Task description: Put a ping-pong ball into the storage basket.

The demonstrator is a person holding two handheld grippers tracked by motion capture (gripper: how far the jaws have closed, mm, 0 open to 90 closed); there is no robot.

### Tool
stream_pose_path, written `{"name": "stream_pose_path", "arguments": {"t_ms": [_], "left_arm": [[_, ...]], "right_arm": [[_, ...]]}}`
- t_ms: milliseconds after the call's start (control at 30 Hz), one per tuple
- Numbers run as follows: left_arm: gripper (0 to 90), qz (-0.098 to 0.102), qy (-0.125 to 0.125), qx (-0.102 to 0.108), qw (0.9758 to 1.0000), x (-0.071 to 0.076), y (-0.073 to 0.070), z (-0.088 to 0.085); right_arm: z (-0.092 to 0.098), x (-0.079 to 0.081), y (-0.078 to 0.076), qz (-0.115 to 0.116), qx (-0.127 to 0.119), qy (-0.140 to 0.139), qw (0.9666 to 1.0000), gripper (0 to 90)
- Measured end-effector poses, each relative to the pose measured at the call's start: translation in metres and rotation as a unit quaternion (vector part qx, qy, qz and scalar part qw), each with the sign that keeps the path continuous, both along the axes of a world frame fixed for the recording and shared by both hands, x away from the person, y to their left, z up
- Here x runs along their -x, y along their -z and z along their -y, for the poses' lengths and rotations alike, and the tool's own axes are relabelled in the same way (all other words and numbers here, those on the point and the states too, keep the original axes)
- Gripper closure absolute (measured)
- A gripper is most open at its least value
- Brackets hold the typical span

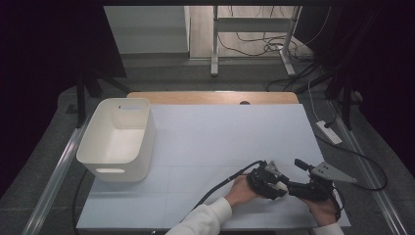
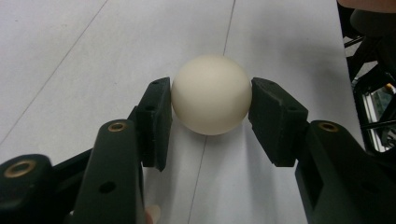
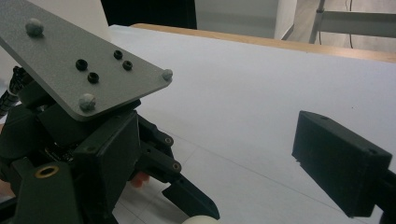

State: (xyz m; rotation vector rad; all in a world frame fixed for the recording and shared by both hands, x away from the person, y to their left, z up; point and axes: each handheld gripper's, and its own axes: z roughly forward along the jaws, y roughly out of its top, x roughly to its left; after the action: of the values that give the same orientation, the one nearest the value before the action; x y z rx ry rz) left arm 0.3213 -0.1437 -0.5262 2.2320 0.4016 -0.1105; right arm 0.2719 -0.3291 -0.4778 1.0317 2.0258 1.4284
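White bin far left on desk, well apart from ball. My left tongs right of bin, near desk's front edge, pinching cream ball, pads touching both its sides, ball resting on desk. My right tongs just right of ball, spread wide, nothing between them, close beside left tongs.

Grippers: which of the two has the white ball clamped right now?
The left gripper: its pads press both sides of the white ball on the table. The right gripper beside it has one jaw spread far aside, nothing held.
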Motion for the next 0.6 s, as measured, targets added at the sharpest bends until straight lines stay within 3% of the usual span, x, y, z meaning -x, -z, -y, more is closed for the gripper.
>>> {"name": "stream_pose_path", "arguments": {"t_ms": [600], "left_arm": [[50.7,0.004,-0.015,0.007,0.9999,0.0,-0.009,-0.018]], "right_arm": [[-0.001,0.0,0.001,-0.001,0.002,-0.002,1.0,14.8]]}}
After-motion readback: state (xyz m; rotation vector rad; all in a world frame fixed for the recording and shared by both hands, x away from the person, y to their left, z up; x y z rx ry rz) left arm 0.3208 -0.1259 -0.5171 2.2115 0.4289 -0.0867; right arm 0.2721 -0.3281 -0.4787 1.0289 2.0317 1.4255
